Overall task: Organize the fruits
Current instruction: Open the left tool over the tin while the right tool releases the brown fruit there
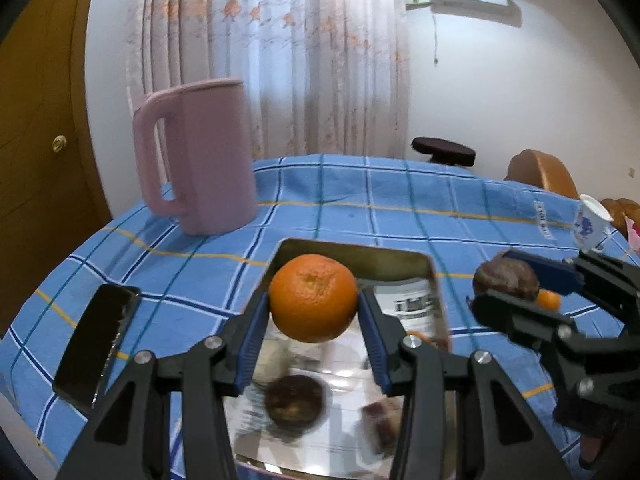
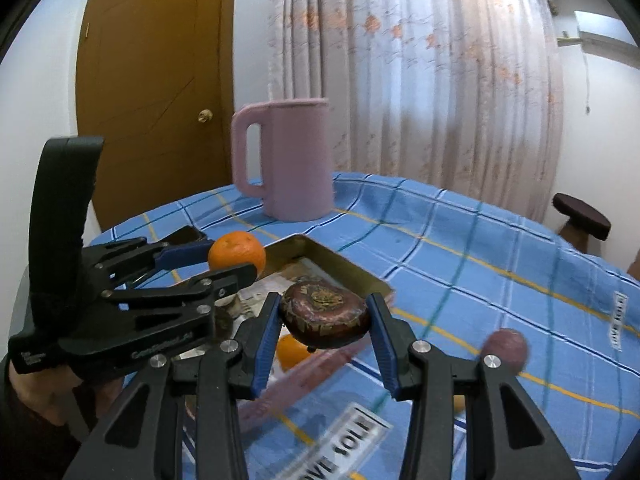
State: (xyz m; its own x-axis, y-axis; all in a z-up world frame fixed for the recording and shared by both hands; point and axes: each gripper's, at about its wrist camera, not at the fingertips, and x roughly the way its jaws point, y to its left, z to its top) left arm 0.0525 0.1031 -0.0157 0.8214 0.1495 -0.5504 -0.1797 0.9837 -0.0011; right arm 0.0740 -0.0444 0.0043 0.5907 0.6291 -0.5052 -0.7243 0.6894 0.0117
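Observation:
My left gripper point(image 1: 314, 304) is shut on an orange point(image 1: 313, 292) and holds it above a shiny metal tray point(image 1: 352, 247). A dark round fruit point(image 1: 294, 400) lies in the tray below. My right gripper point(image 2: 325, 322) is shut on a dark purple-brown fruit point(image 2: 324, 312) near the tray's point(image 2: 354, 272) right rim. The right wrist view also has the left gripper point(image 2: 230, 262) with its orange point(image 2: 237, 252) at the left. A second orange point(image 2: 291, 351) lies below the held dark fruit. In the left wrist view the right gripper point(image 1: 498, 280) is at the right.
A tall pink jug point(image 1: 200, 156) stands at the back left of the blue checked tablecloth point(image 1: 360, 200). A black phone point(image 1: 96, 344) lies at the left edge, a paper cup point(image 1: 590, 222) at the far right. A purplish fruit point(image 2: 506, 350) rests on the cloth. A dark stool point(image 2: 582, 216) stands beyond the table.

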